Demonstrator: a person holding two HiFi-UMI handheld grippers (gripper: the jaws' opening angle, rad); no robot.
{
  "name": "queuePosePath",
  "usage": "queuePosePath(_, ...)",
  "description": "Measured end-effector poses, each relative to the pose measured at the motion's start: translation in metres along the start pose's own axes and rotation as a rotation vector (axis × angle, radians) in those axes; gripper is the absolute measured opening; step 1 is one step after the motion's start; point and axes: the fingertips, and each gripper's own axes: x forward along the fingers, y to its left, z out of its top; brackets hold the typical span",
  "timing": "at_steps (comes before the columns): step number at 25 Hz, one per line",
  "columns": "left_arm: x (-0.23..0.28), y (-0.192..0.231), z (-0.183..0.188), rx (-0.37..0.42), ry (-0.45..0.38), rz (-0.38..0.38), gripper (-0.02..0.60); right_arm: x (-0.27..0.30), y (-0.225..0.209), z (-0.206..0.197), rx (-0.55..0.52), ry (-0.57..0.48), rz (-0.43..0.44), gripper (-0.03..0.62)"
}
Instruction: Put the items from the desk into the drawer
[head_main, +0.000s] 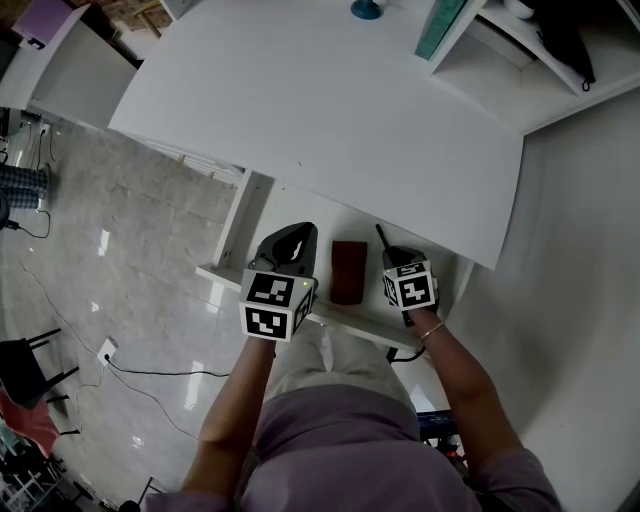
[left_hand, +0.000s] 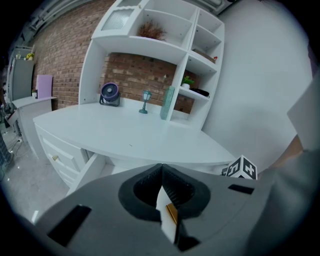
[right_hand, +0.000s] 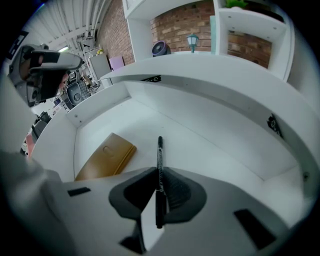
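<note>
Surface: white, taking up the upper half of the head view. It is carrying only a few items along its far edge, at 12 o'clock: a small fan, a lamp figurine and a teal box. Judgement: these are waiting their turn.

Drawer: standing pulled out at 6 o'clock of the surface, directly in front of the person. Being open, it is leaving its floor free for drops from above.

Brown case: lying flat mid-drawer, already stowed. In the right gripper view it is sitting at 9 o'clock of the jaws, clear of the spot beneath them.

Left hand-held gripper: hovering at 9 o'clock of the case. Its jaws are meeting at the tips with nothing between them. Judgement: it is idling, keeping out of the other hand's way.

Right hand-held gripper: hanging over the drawer at 3 o'clock of the case and pointing steeply down. Its jaws are standing narrow, pinching a black pen mid-barrel. The pen is sticking out toward 12 o'clock, above bare drawer floor and not touching it.

Judgement: the step in hand is setting the pen down. The mid-barrel grip is keeping it from tipping. The spot beside the case should let it land flat without rolling onto the case.
</note>
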Motion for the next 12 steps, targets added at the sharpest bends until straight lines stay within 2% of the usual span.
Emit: queuePosePath(12, -0.0053, 0.0018, -0.0001, 0.001, -0.003, 0.000, -0.002, 0.0015, -0.0008, 0.0000, 0.025, -0.002, -0.016, 0.049)
